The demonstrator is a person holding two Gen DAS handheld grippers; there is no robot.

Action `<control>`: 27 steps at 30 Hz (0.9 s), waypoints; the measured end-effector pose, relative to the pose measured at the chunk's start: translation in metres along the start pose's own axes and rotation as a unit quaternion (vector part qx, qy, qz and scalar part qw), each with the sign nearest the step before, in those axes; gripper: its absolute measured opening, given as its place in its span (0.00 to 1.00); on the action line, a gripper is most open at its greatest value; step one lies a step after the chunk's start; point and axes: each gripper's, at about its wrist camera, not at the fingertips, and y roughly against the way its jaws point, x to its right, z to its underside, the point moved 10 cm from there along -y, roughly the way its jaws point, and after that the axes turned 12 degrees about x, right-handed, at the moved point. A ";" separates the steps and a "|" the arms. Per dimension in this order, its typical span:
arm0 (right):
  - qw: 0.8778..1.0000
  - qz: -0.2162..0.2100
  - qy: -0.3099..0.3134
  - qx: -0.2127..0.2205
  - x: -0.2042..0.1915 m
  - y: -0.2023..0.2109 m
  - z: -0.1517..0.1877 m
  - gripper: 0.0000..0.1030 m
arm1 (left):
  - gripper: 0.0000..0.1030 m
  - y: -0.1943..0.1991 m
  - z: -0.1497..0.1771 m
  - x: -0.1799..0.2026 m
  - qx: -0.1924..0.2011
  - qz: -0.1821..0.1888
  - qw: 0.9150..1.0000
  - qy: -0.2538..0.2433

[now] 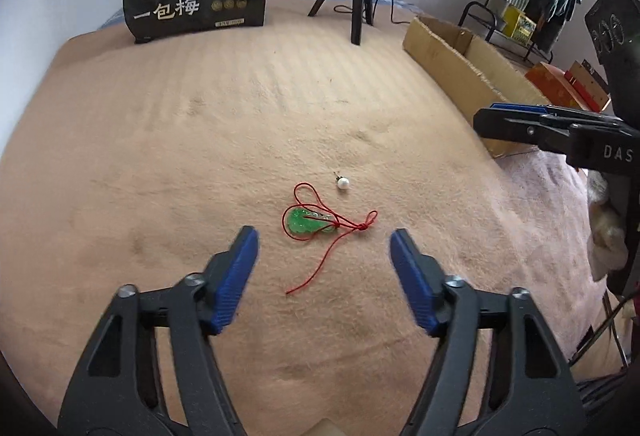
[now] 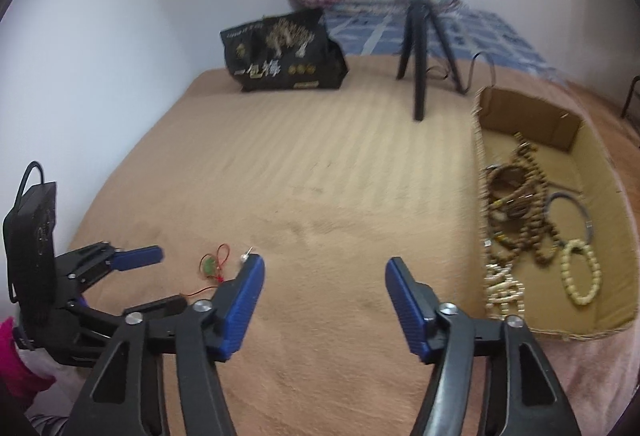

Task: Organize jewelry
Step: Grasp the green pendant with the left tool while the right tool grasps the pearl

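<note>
our left gripper hangs with fingers apart and empty just below the green pendant mid-frame, so we can grab it. our right gripper is apart and empty too, near the box at right.

pendant on blanket | pearl just behind | beads, seemingly tangled, in box right
</note>
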 end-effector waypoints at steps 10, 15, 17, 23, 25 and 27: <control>1.000 -0.018 -0.017 -0.017 -0.007 -0.022 0.010 0.55 | 0.56 -0.025 0.001 -0.003 -0.003 -0.013 1.000 -0.002; 0.999 -0.024 -0.018 -0.021 -0.010 -0.027 0.011 0.52 | 0.45 -0.036 0.007 -0.006 -0.010 -0.027 0.999 -0.020; 0.999 -0.027 -0.017 -0.024 -0.013 -0.029 0.012 0.50 | 0.43 -0.037 0.008 -0.007 -0.003 -0.031 0.999 -0.026; 0.999 -0.039 -0.006 -0.036 -0.025 -0.039 0.019 0.41 | 0.34 -0.037 0.008 -0.012 0.008 -0.034 0.999 -0.031; 0.998 -0.045 0.002 -0.041 -0.032 -0.043 0.022 0.39 | 0.33 -0.036 0.008 -0.015 0.008 -0.030 0.999 -0.027; 0.998 -0.049 0.014 -0.047 -0.040 -0.048 0.026 0.36 | 0.33 -0.035 0.007 -0.019 0.009 -0.030 0.999 -0.024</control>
